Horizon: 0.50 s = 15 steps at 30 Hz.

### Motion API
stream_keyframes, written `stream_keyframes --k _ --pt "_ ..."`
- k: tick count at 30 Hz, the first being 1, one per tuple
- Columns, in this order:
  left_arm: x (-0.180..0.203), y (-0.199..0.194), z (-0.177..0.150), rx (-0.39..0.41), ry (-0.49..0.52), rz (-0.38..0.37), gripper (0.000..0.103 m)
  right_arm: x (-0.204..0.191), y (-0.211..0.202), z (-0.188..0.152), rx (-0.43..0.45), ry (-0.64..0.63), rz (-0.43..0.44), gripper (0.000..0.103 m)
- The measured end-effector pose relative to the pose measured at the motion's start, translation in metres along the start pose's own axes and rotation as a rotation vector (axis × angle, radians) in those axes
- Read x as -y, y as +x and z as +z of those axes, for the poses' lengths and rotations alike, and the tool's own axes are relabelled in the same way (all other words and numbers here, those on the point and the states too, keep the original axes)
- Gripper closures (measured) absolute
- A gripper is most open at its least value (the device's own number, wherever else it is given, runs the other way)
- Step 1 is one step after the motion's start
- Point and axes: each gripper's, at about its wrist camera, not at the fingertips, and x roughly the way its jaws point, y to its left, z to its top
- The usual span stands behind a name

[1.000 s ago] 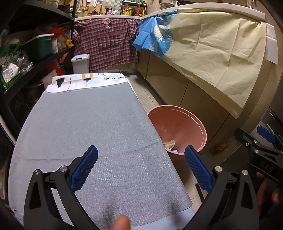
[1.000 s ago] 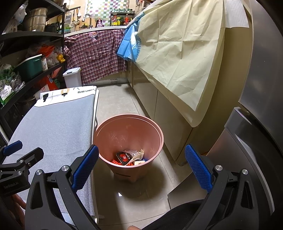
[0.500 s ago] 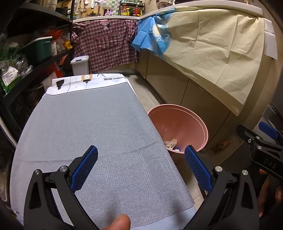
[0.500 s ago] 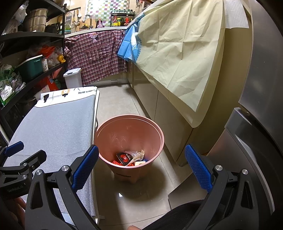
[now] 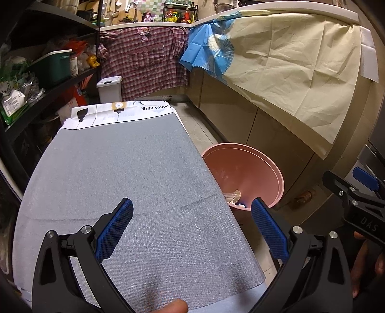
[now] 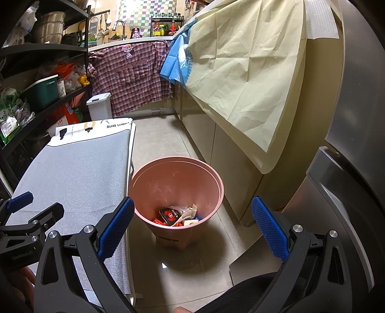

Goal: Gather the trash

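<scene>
- The left gripper (image 5: 191,225) hangs over the grey-covered board (image 5: 125,168) with its 2 blue pads spread wide and nothing between them.
- The right gripper (image 6: 192,222) is likewise spread and empty, aimed down at the pink bin (image 6: 176,192) on the floor just beside the board's edge.
- The trash (image 6: 176,215), wrappers and crumpled packets, lies at the bottom of the bin; the board shows no litter at all.
- The bin probably stands tight to the board so that pieces can be dropped in with a short reach, and the spread jaws suit a release already made.
- Against 1 second ago, the left view has risen and tipped slightly, showing more of the counter (image 5: 276,9) and the far end of the board; the right view is nearly unchanged, and the bin's contents look the same.
- Judged so, collecting seems finished.
</scene>
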Motion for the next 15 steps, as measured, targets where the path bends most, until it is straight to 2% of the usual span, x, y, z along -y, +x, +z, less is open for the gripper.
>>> stream_keyframes --k 10,15 --pt "-0.0008 0.0045 -0.0040 -0.011 -0.014 -0.039 0.008 -0.0016 -0.0007 0.0007 0.000 0.002 0.001 0.007" --pt "0.0010 0.0054 -0.0049 -0.013 -0.010 -0.027 0.008 -0.0012 -0.0003 0.0004 -0.001 0.003 0.001 0.007"
